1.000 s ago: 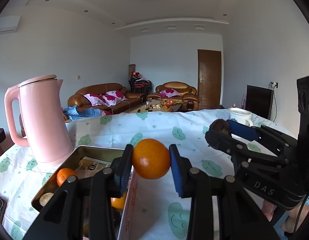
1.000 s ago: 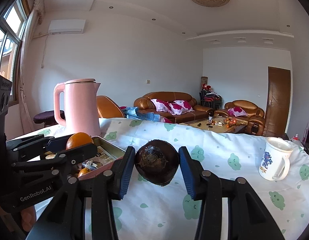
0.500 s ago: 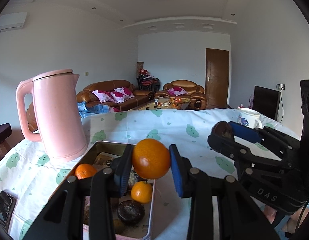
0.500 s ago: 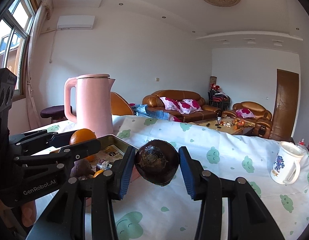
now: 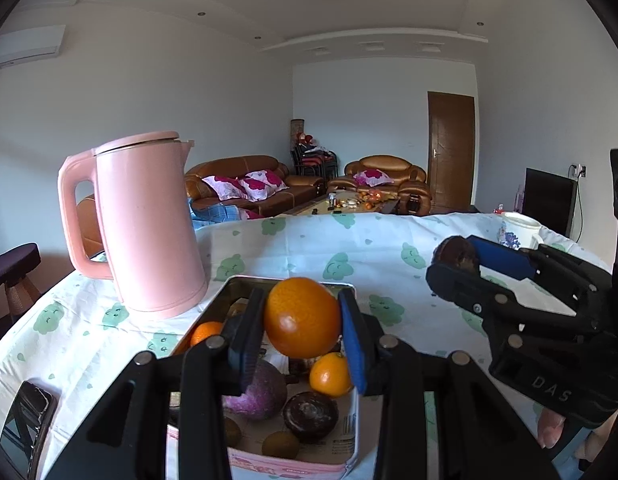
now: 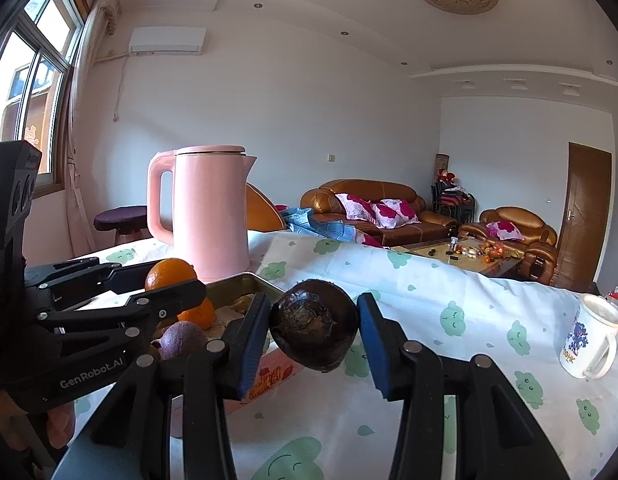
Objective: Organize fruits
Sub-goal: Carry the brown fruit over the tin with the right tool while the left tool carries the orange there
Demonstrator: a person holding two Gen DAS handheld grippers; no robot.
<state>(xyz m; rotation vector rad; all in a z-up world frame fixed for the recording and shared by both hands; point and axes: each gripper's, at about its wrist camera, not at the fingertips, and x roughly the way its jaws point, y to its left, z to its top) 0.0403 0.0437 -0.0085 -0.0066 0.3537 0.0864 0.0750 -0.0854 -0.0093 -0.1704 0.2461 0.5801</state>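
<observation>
Two grippers are up over the desk [image 6: 449, 420], each with fruit between its fingers. The left gripper [image 5: 303, 322] grips an orange [image 5: 302, 317], its blue pads pressed against the fruit's sides; in the right wrist view the same orange [image 6: 170, 273] shows at the tip of that gripper on the left. The orange hangs above the tin [image 5: 351, 428], clear of what lies in it. The right gripper [image 6: 313, 326] clamps a dark brown round fruit [image 6: 313, 326], pads tight on both sides; from the left wrist view it sits off to the right [image 5: 455, 254], over bare cloth and apart from the tin.

Several fruits lie in the tin: a small orange [image 5: 329, 374] just under the held one, another orange [image 5: 205, 332] near the left wall, a purple fruit [image 5: 258, 396], a dark brown fruit [image 5: 310, 416] beside it, and a small brownish one [image 5: 280, 445] near the front wall. Paper or packets at the bottom are too blurred to tell.

Behind the tin and to its left stands a pink kettle [image 5: 149, 228], upright, lid shut. A white mug [image 6: 591, 338] with a blue print stands well to the right on the cloud-patterned cloth. A dark phone [image 5: 27, 418] lies at the desk's near left corner. A fingertip [image 5: 551, 426] shows under the right gripper's body.
</observation>
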